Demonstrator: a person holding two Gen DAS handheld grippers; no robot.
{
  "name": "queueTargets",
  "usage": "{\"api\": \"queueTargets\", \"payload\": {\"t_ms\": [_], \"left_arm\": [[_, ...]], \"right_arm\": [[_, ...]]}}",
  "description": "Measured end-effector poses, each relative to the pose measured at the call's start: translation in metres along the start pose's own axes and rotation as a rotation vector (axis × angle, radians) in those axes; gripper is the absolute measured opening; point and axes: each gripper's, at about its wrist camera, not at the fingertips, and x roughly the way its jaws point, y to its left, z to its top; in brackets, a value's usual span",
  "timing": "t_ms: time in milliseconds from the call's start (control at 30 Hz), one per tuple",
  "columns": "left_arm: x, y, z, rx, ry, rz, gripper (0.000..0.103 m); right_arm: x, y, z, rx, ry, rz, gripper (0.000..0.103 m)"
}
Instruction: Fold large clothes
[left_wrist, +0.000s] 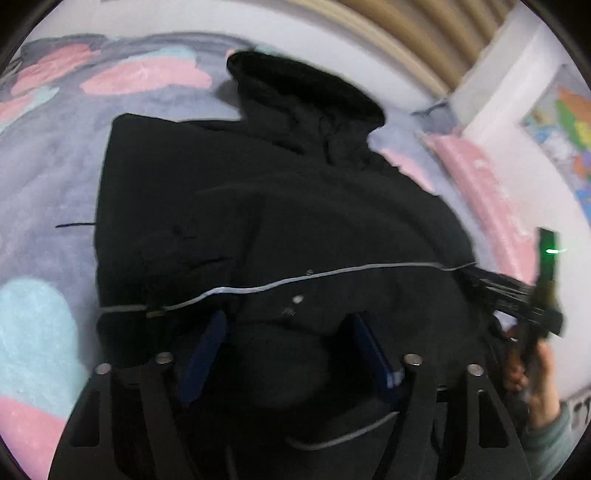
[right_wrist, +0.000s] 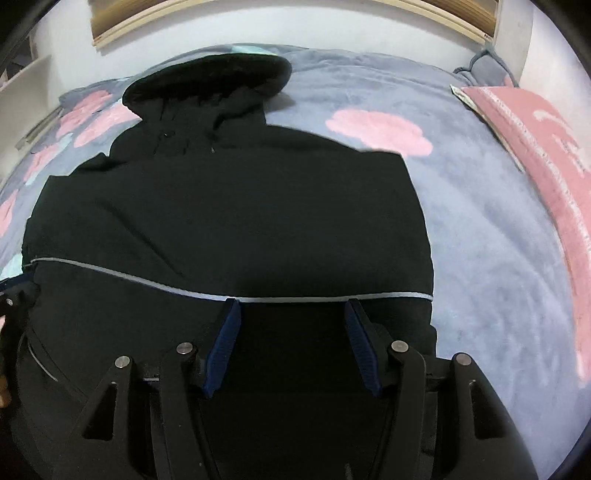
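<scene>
A large black hooded jacket (left_wrist: 280, 206) with a thin grey piping line lies flat on the bed, hood at the far end. It also shows in the right wrist view (right_wrist: 229, 214). My left gripper (left_wrist: 288, 321) is open over the near hem, blue pads apart with black fabric between and under them. My right gripper (right_wrist: 291, 306) is open too, fingertips at the grey piping near the jacket's right edge. The right gripper's body shows at the right edge of the left wrist view (left_wrist: 517, 295), held by a hand.
The bed has a grey-blue fleece blanket (right_wrist: 480, 229) with pink and teal cloud shapes. A pink pillow (right_wrist: 535, 140) lies along the right side. A wooden headboard (right_wrist: 295, 7) and white wall are beyond. A colourful map (left_wrist: 569, 122) hangs at right.
</scene>
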Motion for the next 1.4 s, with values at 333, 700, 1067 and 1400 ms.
{"api": "queueTargets", "payload": {"t_ms": [333, 700, 1067, 1400], "left_arm": [[-0.071, -0.016, 0.008, -0.026, -0.182, -0.111, 0.072], [0.004, -0.014, -0.034, 0.053, -0.198, 0.279, 0.088], [0.015, -0.014, -0.034, 0.050, -0.204, 0.297, 0.092], [0.008, -0.018, -0.034, 0.054, -0.225, 0.286, 0.092]], "right_arm": [[-0.064, 0.046, -0.001, -0.011, -0.117, 0.099, 0.066], [-0.013, 0.075, -0.056, -0.034, -0.197, 0.097, 0.077], [-0.001, 0.073, -0.053, -0.030, -0.203, 0.092, 0.079], [-0.010, 0.070, -0.054, -0.021, -0.217, 0.108, 0.079]]}}
